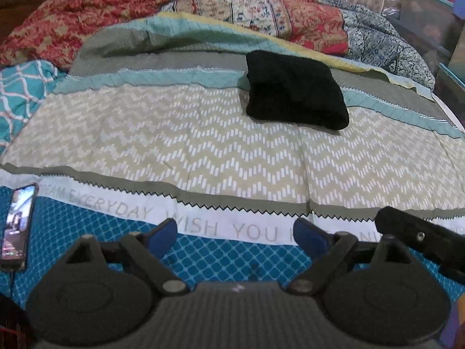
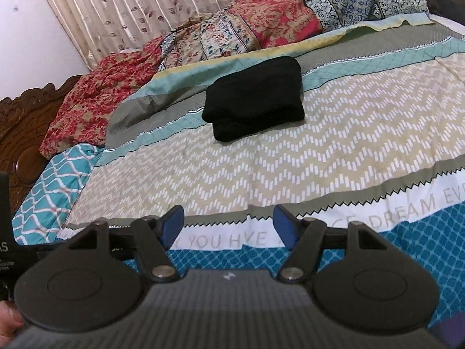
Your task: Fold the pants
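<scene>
Two printed lines — "WISH YOU", "DREAM" — on bedspread (image 1: pixel 261 232).

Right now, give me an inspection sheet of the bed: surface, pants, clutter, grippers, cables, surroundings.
Surface: patterned bedspread, fairly flat, far edge turned back.
Job's things: black pants, folded into a compact bundle, lying alone on the bedspread.
Clutter: phone, screen lit, at the near left; floral quilt heaped along the far side; teal cloth at left.
Grippers: left gripper open, empty; right gripper open, empty; both well short of the pants.
Cables: a dark lead seems to run from the phone; unclear.
Surroundings: curtain behind, carved wooden headboard at left.
</scene>
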`<state>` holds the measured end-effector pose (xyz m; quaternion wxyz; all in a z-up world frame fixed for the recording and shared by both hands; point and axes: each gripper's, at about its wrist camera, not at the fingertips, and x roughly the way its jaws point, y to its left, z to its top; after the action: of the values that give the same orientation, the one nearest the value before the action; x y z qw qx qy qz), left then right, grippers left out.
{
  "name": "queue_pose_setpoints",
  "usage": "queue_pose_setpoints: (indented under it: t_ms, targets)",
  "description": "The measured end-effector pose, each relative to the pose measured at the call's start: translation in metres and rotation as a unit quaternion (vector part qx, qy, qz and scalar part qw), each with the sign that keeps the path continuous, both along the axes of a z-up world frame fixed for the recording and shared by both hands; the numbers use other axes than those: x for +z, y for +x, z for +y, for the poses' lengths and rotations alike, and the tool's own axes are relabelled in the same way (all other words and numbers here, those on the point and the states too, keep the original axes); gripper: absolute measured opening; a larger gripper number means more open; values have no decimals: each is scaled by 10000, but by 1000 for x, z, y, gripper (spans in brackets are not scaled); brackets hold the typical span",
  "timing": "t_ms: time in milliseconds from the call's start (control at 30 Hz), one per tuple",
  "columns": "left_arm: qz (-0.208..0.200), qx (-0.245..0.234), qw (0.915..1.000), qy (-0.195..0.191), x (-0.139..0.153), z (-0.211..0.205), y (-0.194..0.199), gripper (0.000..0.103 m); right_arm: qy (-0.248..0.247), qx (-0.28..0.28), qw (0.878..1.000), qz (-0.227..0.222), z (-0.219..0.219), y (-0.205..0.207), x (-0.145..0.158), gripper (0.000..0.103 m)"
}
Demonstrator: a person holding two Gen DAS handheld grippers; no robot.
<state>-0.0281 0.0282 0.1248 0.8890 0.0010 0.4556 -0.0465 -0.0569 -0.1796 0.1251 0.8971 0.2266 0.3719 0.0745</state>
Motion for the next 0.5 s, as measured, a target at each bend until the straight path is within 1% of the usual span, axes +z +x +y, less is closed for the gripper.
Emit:
queue_pose_setpoints:
  t_ms: [133, 233, 267, 333, 400, 500]
  targets:
    - [-117, -7, 9999, 43, 7, 0, -12, 92, -32, 2, 10000, -48, 3, -12, 4, 77]
    - [-205, -18, 9997, 133, 10, -1, -21, 98, -65, -28, 10000, -55, 4, -22, 6, 82]
    - [-241, -36, 9995, 194, 10, -2, -26, 102, -99, -56, 9999, -59, 4, -26, 6, 84]
    - [-330, -69, 9990, 309, 11, -3, -34, 103, -161, -91, 9998, -48, 5, -33, 5, 88]
    - [-366, -94, 9985, 387, 11, -4, -41, 103, -212, -113, 9997, -12, 4, -40, 3, 90]
    - [-261, -123, 9990, 344, 8, -5, -45, 103, -212, -180, 9996, 58, 2, -46, 2, 94]
